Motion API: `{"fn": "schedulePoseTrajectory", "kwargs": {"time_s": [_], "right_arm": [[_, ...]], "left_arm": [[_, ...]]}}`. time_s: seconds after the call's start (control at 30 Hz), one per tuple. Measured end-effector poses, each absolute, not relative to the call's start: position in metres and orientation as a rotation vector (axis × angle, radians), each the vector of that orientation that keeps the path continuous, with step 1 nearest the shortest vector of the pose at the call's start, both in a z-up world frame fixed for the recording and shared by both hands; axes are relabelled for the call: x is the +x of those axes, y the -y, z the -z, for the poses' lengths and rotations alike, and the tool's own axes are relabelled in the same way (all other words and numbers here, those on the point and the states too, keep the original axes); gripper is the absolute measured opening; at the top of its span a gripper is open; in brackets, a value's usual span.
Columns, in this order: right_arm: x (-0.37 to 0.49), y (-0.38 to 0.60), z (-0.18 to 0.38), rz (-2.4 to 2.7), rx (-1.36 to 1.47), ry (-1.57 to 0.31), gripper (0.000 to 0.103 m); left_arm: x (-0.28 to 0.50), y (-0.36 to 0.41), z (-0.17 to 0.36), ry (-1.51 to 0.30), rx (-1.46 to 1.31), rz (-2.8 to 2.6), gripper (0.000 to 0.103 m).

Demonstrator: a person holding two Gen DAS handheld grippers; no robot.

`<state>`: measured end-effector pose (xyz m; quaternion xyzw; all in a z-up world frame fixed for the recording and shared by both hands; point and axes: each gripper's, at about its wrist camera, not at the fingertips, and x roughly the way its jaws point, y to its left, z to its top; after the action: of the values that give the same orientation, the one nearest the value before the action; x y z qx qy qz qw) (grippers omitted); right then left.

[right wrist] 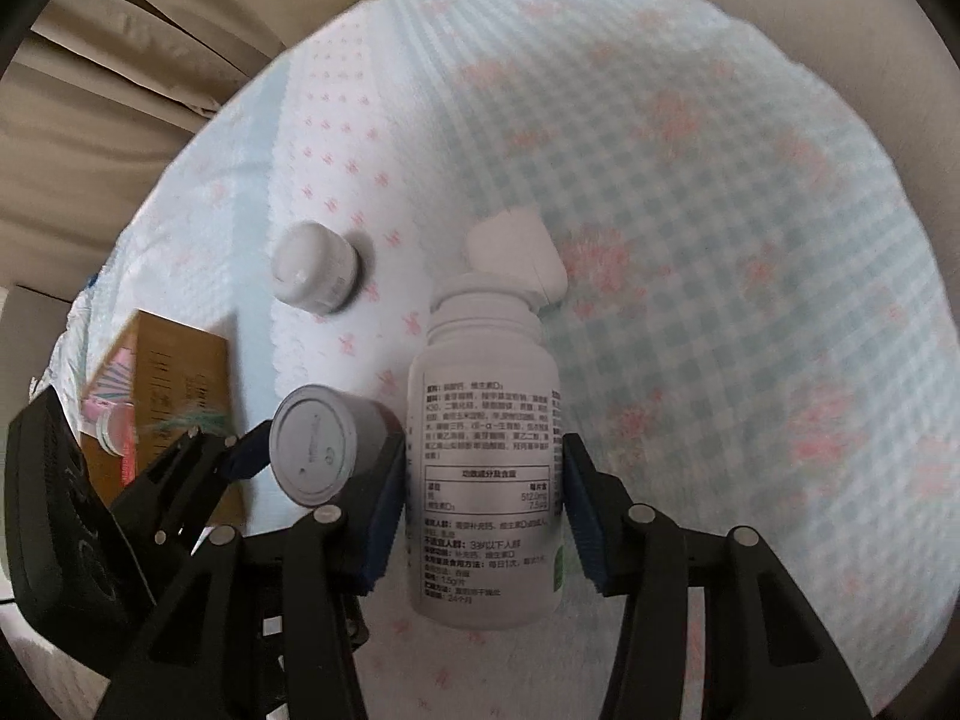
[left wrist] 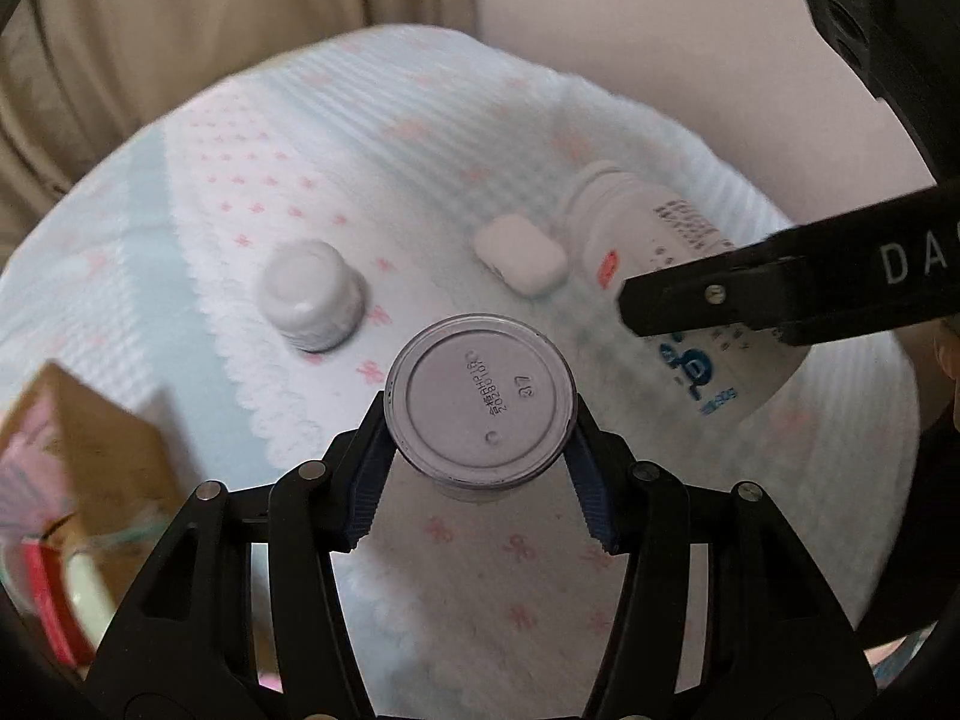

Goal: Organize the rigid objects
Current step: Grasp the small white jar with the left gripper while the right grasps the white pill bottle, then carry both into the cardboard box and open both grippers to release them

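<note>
My left gripper [left wrist: 480, 414] is shut on a small round can [left wrist: 480, 399] with a printed lid, held just above the patterned cloth. The can also shows in the right wrist view [right wrist: 318, 444]. My right gripper [right wrist: 483, 468] is shut on a large white labelled bottle [right wrist: 486, 480], which lies along the fingers; the bottle also shows in the left wrist view [left wrist: 660, 252]. A small white jar [left wrist: 312, 294] stands on the cloth to the left, also seen in the right wrist view [right wrist: 312, 270]. A white earbud case [left wrist: 522, 255] lies beside the bottle's cap, also seen in the right wrist view [right wrist: 516, 252].
A brown cardboard box [left wrist: 90, 450] with pink items lies at the left edge of the cloth; it also shows in the right wrist view [right wrist: 174, 384]. The light blue checked cloth [right wrist: 720, 300] covers a round surface. Beige curtains [left wrist: 150, 30] hang behind.
</note>
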<state>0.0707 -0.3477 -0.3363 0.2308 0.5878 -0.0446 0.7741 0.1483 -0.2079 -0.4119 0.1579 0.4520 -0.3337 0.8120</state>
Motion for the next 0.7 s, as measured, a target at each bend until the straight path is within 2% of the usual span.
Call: {"fn": "schedulePoseTrajectory", "kwargs": {"time_s": [0.43,0.7], "right_arm": [[0.053,0.312,0.179,0.013,0.375,-1.149,0.046],[0.059,0.263,0.115,-0.130,0.356,-1.060,0.046]], "left_arm": [[0.123,0.128,0.239,-0.878,0.123,0.429,0.051],[0.103,0.052,0.161,-0.824,0.050,0.254,0.051]]}}
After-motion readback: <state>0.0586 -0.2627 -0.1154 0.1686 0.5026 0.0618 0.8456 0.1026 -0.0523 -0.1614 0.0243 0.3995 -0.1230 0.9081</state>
